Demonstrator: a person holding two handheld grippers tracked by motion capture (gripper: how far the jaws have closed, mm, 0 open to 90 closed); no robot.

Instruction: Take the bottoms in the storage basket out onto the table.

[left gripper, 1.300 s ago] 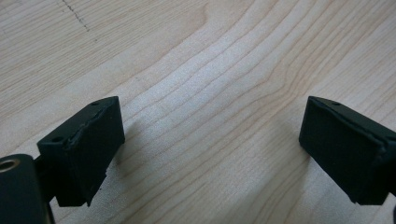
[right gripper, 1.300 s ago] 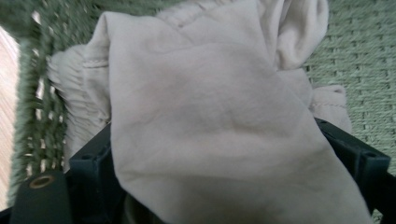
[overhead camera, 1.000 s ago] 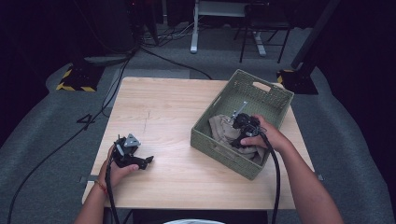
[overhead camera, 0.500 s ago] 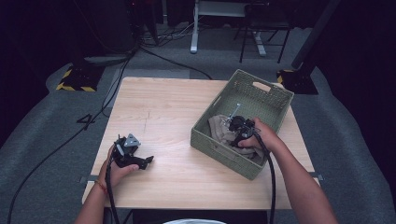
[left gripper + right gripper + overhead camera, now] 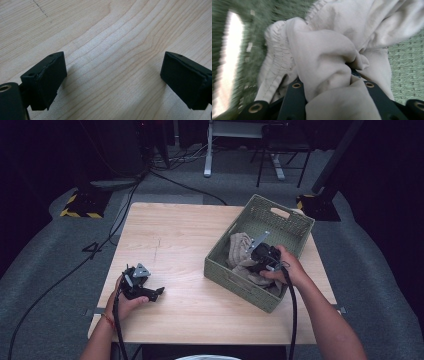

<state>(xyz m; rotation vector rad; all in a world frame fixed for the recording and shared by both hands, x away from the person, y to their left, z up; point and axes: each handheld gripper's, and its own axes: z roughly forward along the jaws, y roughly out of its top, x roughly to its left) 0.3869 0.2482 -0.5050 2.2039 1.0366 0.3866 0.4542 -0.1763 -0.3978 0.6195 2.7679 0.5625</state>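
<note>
We're looking at a light wooden table sitting on grey carpet, with a faint pencil line running down the wood. Beyond it, black cables are snaking across the floor past a yellow-and-black striped block. A white desk leg and a dark chair frame are standing in the dim background.

R claw just closed on beige cloth, prob. lifting it slightly.
</note>
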